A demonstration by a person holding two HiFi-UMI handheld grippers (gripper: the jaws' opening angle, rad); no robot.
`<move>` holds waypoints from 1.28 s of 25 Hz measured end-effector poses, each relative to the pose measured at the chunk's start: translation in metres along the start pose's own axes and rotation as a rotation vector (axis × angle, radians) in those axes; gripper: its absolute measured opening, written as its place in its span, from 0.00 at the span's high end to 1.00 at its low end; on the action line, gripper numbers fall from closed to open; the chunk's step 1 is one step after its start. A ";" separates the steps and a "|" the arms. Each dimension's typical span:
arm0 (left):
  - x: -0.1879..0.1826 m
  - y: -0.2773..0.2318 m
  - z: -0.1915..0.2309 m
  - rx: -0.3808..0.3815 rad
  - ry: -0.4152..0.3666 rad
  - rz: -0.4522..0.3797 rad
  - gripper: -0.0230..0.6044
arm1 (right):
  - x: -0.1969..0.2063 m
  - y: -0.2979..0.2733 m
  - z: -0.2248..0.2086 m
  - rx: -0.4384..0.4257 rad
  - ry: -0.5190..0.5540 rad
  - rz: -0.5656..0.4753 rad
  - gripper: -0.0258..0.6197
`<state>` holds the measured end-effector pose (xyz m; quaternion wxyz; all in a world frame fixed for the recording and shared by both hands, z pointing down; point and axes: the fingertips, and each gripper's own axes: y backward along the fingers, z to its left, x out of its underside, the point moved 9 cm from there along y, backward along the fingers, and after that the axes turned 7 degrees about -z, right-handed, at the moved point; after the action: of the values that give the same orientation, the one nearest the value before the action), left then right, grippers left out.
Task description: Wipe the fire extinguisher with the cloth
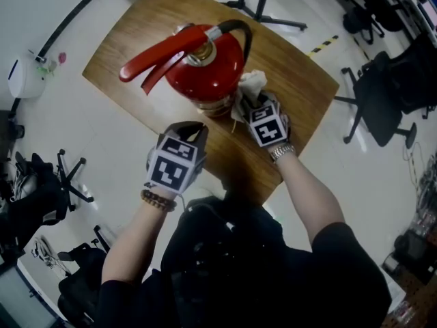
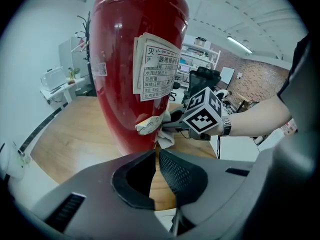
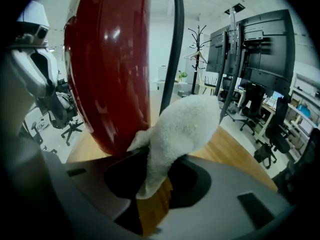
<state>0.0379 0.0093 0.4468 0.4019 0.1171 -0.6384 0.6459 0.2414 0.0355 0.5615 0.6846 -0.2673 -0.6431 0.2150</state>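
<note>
Wiping is the step in hand, judging by the head view: the fire extinguisher (image 1: 215,70) stands upright on the wooden worktop (image 1: 136,74), and the right tool (image 1: 249,102) holds a white cloth (image 1: 251,83) to the lower right side of the red cylinder. The left tool (image 1: 193,130) hovers just beside the near side of the base, not visibly touching it. From above, neither tool's jaws can be read.

The left gripper view settles one of them — its jaws are closed together with nothing between them, only worktop showing beyond. It also shows what the head view cannot: the paper label (image 2: 156,66) on the cylinder's front, and the cloth bunched against the body just below that label, low down near the base.

The right gripper view shows the grip itself — the cloth is clamped between that tool's jaws, its free end puffed up and lying against the red wall, with the black hose (image 3: 175,44) running up just behind.

Next, I judge, the cloth must be dragged around the cylinder under steady pressure, clear of the hose; the empty left tool could brace the body against tipping.
</note>
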 end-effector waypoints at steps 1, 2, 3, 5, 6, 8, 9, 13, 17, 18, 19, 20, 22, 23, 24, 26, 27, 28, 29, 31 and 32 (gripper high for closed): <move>0.000 0.000 0.000 0.002 -0.002 0.000 0.94 | 0.000 0.000 0.001 0.002 0.000 0.002 0.76; -0.001 0.000 0.000 0.003 -0.005 -0.001 0.94 | 0.001 0.001 0.001 0.004 -0.001 0.004 0.76; -0.002 0.001 -0.001 0.005 -0.007 -0.003 0.94 | 0.001 0.002 0.002 0.006 -0.002 0.005 0.76; -0.006 0.001 -0.002 0.012 -0.019 -0.007 0.94 | 0.004 0.004 0.001 0.013 -0.011 0.007 0.76; -0.008 0.000 -0.003 0.016 -0.028 -0.008 0.94 | 0.006 0.005 0.000 0.018 -0.019 0.008 0.76; -0.010 0.000 -0.002 0.026 -0.046 -0.009 0.94 | 0.010 0.007 0.000 0.031 -0.034 0.011 0.76; -0.010 0.001 -0.002 0.032 -0.056 -0.010 0.94 | 0.012 0.008 0.001 0.040 -0.040 0.013 0.76; -0.010 0.010 0.002 0.056 -0.098 -0.017 0.94 | 0.010 0.020 0.006 0.088 -0.063 0.012 0.76; -0.012 0.019 0.005 0.089 -0.142 -0.028 0.94 | -0.004 0.045 0.007 0.153 -0.096 -0.031 0.76; -0.012 0.021 0.006 0.100 -0.154 -0.031 0.94 | -0.008 0.052 0.007 0.170 -0.111 -0.043 0.76; -0.013 0.024 0.006 0.111 -0.167 -0.035 0.94 | -0.011 0.060 0.008 0.188 -0.125 -0.053 0.76; -0.013 0.026 0.007 0.122 -0.180 -0.039 0.94 | -0.015 0.067 0.008 0.207 -0.135 -0.067 0.76; -0.014 0.030 0.008 0.145 -0.206 -0.047 0.94 | -0.023 0.084 0.009 0.248 -0.150 -0.096 0.76; -0.014 0.032 0.008 0.156 -0.218 -0.050 0.94 | -0.027 0.093 0.010 0.267 -0.160 -0.110 0.76; -0.013 0.034 0.008 0.168 -0.228 -0.055 0.94 | -0.033 0.102 0.010 0.287 -0.169 -0.127 0.76; -0.012 0.038 0.009 0.189 -0.245 -0.064 0.94 | -0.048 0.124 0.012 0.327 -0.173 -0.169 0.76; -0.011 0.041 0.010 0.199 -0.253 -0.070 0.94 | -0.058 0.136 0.013 0.346 -0.171 -0.191 0.76; -0.011 0.043 0.010 0.209 -0.260 -0.075 0.94 | -0.069 0.148 0.016 0.361 -0.170 -0.217 0.76; -0.010 0.046 0.011 0.219 -0.268 -0.081 0.94 | -0.080 0.159 0.019 0.372 -0.169 -0.245 0.76; -0.009 0.051 0.012 0.235 -0.282 -0.091 0.94 | -0.103 0.179 0.028 0.388 -0.163 -0.307 0.76; -0.008 0.054 0.012 0.242 -0.288 -0.096 0.94 | -0.115 0.189 0.032 0.393 -0.160 -0.338 0.76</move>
<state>0.0021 0.0027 0.4038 0.3197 0.2859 -0.6008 0.6746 0.2094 0.1096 0.3531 0.6965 -0.0004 -0.6767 0.2387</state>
